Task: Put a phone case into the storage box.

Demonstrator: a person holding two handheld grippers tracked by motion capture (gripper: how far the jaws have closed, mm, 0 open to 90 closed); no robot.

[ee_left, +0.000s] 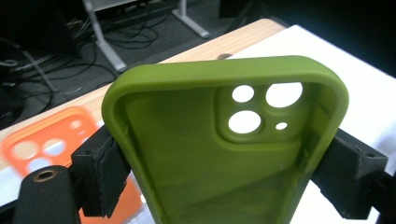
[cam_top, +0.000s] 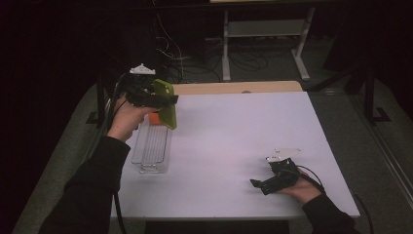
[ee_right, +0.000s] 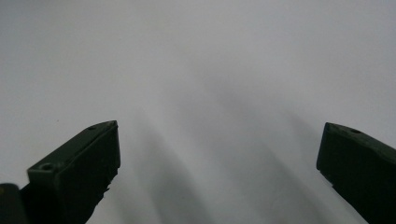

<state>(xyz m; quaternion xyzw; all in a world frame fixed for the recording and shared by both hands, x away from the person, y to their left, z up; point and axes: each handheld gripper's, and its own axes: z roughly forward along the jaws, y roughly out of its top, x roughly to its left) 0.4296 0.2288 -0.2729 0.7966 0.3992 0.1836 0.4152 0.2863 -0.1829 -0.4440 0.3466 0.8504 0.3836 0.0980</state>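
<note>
One green case point(ee_left: 224, 154), one orange case point(ee_left: 51, 144).

Room dim, walls in darkness. White counter point(cam_top: 243, 136) with a wooden strip point(cam_top: 234, 87) along its far edge. Grey floor point(cam_top: 350, 122) around it. Beyond, a white-legged frame with shelf point(cam_top: 265, 29); loose cables point(cam_top: 195, 58) lie tangled on the floor beneath.

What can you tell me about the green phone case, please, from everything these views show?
The green phone case is an empty olive-green shell, soft and matte like silicone, with a raised rim and a camera block of four round holes. The left gripper holds it above the table, clamped across its two long sides, hollow side towards that gripper's camera, camera end up.
</note>
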